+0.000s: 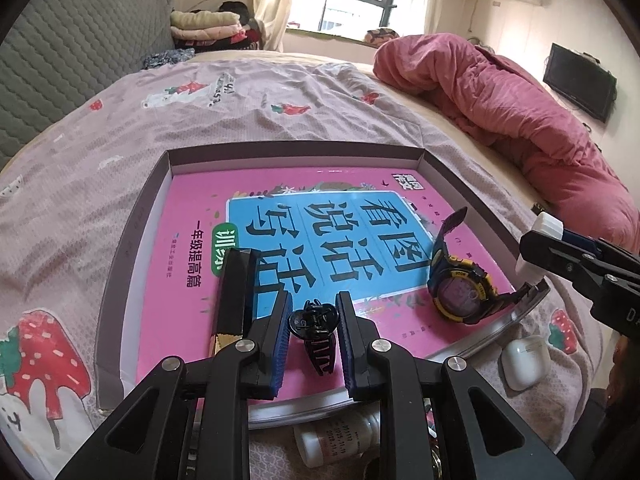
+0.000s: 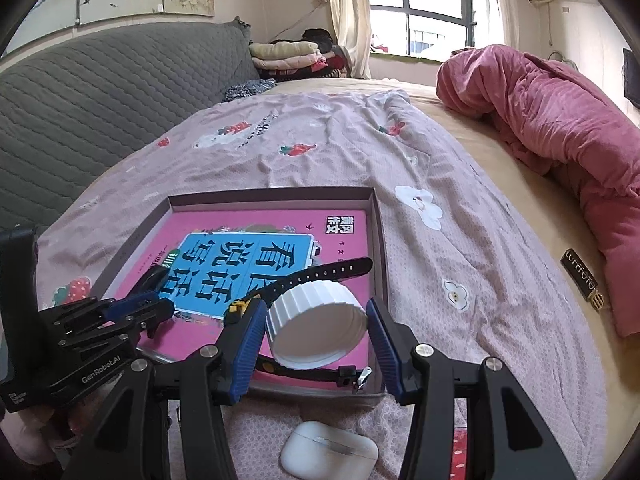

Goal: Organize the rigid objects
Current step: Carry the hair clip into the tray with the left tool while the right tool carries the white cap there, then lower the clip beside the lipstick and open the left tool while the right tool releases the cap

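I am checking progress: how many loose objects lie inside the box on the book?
3: the watch at right, the hair clip between the left gripper fingers, a black bar at left.

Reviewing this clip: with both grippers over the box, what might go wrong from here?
1. The white ribbed cap sits tilted between the right gripper pads, directly above the yellow-and-black digital watch; released here, it may land on the watch or roll.
2. The small black hair claw looks loose between the left gripper pads, so closing could tip it sideways.
3. The grippers are close together and might bump.
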`<state>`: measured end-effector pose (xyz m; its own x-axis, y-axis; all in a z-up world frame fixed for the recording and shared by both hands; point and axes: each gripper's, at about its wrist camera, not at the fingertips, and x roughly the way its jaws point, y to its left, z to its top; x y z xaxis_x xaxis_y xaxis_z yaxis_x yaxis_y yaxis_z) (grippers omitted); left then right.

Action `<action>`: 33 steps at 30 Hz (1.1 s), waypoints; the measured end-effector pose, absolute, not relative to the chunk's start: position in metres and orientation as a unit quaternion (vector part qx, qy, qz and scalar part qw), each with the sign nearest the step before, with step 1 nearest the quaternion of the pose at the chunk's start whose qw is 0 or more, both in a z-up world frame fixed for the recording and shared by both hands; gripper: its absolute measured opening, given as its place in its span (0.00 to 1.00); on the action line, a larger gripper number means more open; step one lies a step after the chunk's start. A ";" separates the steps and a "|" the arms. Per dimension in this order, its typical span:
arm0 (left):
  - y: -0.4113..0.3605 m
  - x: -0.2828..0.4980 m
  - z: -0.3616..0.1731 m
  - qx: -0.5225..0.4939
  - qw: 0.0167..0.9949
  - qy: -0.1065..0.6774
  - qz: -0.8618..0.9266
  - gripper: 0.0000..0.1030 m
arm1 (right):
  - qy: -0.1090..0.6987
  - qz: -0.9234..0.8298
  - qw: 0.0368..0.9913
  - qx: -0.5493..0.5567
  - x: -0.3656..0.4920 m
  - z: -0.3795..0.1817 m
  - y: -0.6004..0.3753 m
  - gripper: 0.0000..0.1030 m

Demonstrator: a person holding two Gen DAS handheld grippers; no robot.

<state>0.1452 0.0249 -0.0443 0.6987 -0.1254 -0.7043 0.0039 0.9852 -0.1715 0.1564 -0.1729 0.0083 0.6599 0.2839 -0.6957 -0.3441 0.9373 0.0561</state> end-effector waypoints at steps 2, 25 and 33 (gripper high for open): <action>0.025 0.145 -0.046 -0.079 0.917 0.388 -0.035 0.21 | 0.383 0.168 0.907 -0.043 0.160 0.006 -0.172 0.50; 0.029 0.149 -0.051 -0.083 0.915 0.392 -0.037 0.21 | 0.447 0.154 0.878 -0.076 0.182 -0.022 -0.154 0.50; 0.028 0.151 -0.051 -0.082 0.916 0.391 -0.041 0.21 | 0.457 0.146 0.874 -0.075 0.189 -0.028 -0.149 0.50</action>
